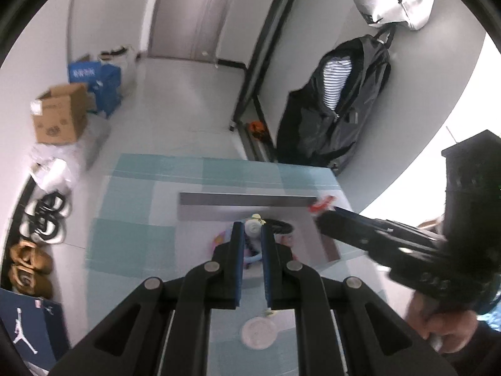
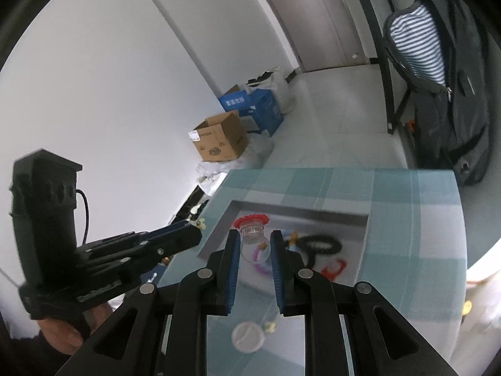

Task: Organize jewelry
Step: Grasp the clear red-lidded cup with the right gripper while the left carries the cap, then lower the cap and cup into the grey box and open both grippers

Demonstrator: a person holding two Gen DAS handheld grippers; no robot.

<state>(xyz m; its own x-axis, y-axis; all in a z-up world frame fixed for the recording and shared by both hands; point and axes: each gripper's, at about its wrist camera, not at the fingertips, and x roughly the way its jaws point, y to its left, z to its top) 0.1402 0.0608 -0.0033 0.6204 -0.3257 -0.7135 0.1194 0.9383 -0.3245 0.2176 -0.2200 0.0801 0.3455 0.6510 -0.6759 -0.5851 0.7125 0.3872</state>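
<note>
A grey tray (image 1: 238, 201) (image 2: 297, 211) sits on the teal checked table and holds a black bracelet (image 2: 322, 244), a red piece (image 2: 335, 268) and a purple ring (image 2: 263, 266). My left gripper (image 1: 253, 230) is shut on a small white item with a yellow bit (image 1: 254, 225), held above the tray. My right gripper (image 2: 255, 238) is shut on a clear round ornament with a red frilled top (image 2: 252, 227), also above the tray. Each gripper shows in the other's view, the right (image 1: 325, 216) and the left (image 2: 194, 230).
A white round lid (image 1: 259, 333) (image 2: 247, 336) lies on the table near me, with a small yellow item (image 2: 270, 326) beside it. Cardboard box (image 1: 59, 116), blue boxes and shoes (image 1: 29, 266) stand on the floor at left. A dark jacket (image 1: 338, 100) hangs at right.
</note>
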